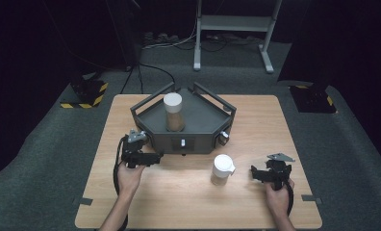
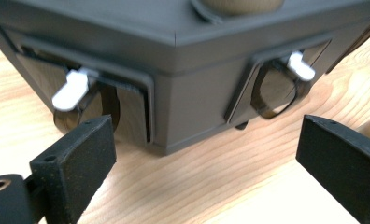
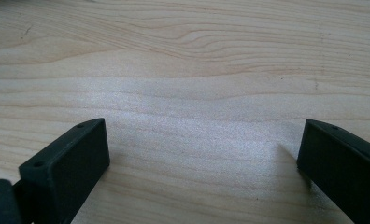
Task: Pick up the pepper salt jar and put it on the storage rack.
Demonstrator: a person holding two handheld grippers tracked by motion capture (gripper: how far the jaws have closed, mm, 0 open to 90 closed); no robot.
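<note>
The dark grey angular tray [image 1: 205, 126] sits at the middle of the worktop [image 1: 256, 202], toward its far side, and my left gripper [image 1: 156, 158] is right up against its near left corner. In the left gripper view that corner [image 2: 174, 112] lies between my jaws, which stand wide apart with nothing clamped in them. A white lever [image 2: 71, 89] over a dark ring shows on the panel to one side of the corner, and a second white lever [image 2: 300, 66] sits over a ring on the other side. A tall jar with a white lid [image 1: 173, 111], filled with something brown, stands upright inside the tray. A smaller white-lidded jar [image 1: 222, 169] stands on the bare wood in front of the tray, between my two hands. My right gripper [image 1: 257, 174] rests near the worktop's right edge, its jaws wide apart over plain wood, holding nothing.
</note>
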